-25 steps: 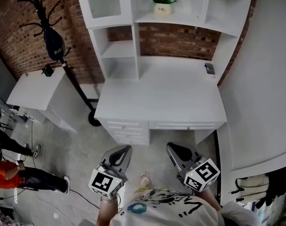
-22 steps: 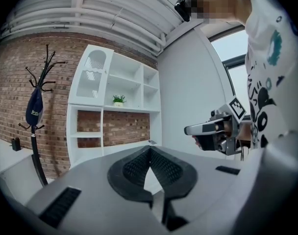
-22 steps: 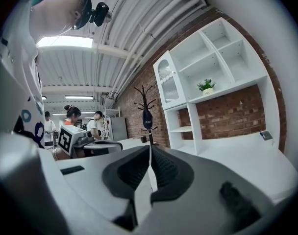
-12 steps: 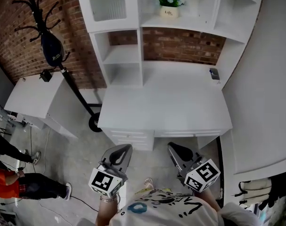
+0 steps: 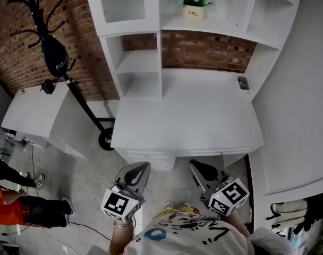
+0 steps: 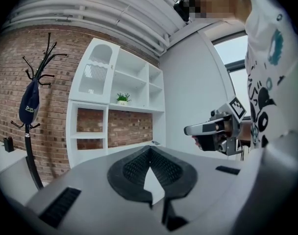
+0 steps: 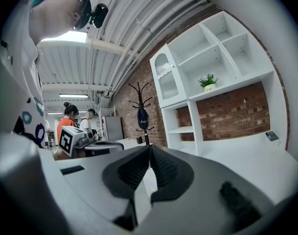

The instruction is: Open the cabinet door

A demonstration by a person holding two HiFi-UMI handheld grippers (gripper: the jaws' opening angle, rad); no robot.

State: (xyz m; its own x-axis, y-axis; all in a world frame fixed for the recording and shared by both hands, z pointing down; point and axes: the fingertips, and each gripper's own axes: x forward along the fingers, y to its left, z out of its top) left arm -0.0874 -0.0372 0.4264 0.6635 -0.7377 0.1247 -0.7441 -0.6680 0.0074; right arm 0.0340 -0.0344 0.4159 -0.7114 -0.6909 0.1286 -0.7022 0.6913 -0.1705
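The white desk's hutch has a glass-fronted cabinet door [image 5: 124, 4] at its top left, and the door is closed. It also shows as the arched glass door [image 6: 95, 72] in the left gripper view and as the door [image 7: 166, 82] in the right gripper view. My left gripper [image 5: 142, 166] and right gripper [image 5: 195, 164] hang side by side just before the desk's front edge, far below the door. Both are shut with nothing between the jaws. The left gripper's tips [image 6: 150, 148] meet, and so do the right gripper's tips [image 7: 150, 146].
The desk top [image 5: 188, 121] lies ahead with drawers [image 5: 145, 155] under its left front. A potted plant [image 5: 195, 9] stands on a hutch shelf, and a small dark device [image 5: 243, 82] lies at the back right. A coat rack with a dark bag [image 5: 55, 57] and a white side table [image 5: 34, 116] stand at the left.
The desk and hutch have come slightly nearer and shifted right in the head view as both grippers move toward them together. Both stay shut.
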